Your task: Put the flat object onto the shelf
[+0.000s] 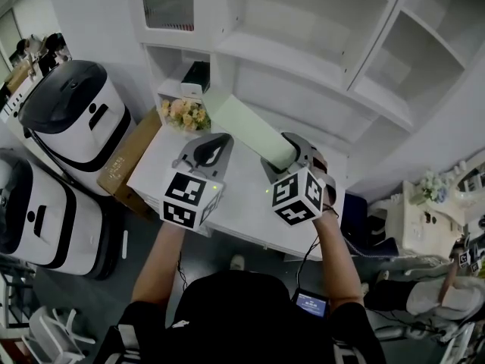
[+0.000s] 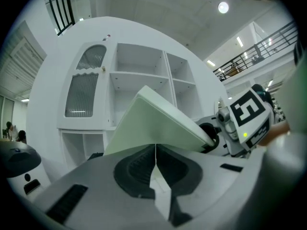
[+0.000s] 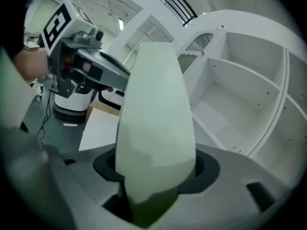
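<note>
**So: board gripped on the right, shelf straight ahead**

Right now my right gripper has its jaws partly apart and clamped on the near end of the pale green board. In the right gripper view the board fills the gap between the jaws and runs straight away from me. Its long axis points from that gripper toward the white shelf unit, slanting up and to the left in the head view. The far end is close to the unit's lower front edge, and I cannot tell whether it touches.

My left gripper is just beside the board's left edge. Its jaws are together with nothing between them, and in its own view the board passes ahead of the closed tips, not through them. So the right hand carries the load, and I judge it is the one that must push forward and up along that axis.

The open compartments facing me look empty. A low cubby at the left holds a dark box. A bunch of flowers sits on the far corner of the white table, under the board's far end, and I would steer clear of it.
</note>
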Demonstrator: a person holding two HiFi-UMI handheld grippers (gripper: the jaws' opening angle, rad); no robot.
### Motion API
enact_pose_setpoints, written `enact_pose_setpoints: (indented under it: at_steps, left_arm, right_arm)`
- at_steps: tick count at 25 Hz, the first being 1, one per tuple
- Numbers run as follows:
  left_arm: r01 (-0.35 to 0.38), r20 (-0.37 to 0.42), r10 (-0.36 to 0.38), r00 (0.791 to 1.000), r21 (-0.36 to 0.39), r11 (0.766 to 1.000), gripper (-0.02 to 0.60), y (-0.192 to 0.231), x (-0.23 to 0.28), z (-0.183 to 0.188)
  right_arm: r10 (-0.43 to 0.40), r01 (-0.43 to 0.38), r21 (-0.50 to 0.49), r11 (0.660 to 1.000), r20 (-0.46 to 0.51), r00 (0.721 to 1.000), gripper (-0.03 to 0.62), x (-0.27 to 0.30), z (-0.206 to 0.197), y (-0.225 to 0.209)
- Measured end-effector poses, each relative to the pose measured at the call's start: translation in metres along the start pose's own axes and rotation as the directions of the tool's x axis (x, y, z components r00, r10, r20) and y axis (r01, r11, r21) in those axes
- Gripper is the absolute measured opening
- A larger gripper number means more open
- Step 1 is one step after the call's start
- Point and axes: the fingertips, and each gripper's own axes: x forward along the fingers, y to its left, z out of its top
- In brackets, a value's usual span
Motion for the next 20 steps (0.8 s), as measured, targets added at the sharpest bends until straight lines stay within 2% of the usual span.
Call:
enact_pose_setpoints:
  at_steps: [3, 11, 20]
  left_arm:
    - [0.018, -0.01, -0.018, 1.0, -0.028, 0.999, 0.008, -0.005, 0.003, -0.004]
    - [-0.001, -0.042, 0.0, 0.999, -0.027, 1.0, 0.008, 0.0, 0.007, -0.012]
    - [0.003, -0.005, -0.003, 1.0, -0.018, 1.0, 0.008, 0.007, 0.014, 0.008]
  right_arm:
    - [-0.005, 0.004, -0.055, 0.998, -0.014, 1.0, 0.272, 0.003, -0.004, 0.001]
    - [-0.024, 0.02, -0.14, 0.99, -0.03, 0.999, 0.272, 0.01, -0.003, -0.001]
    - [-0.088, 0.077, -0.252, 0.965, -0.034, 0.996, 0.272, 0.006, 0.013, -0.029]
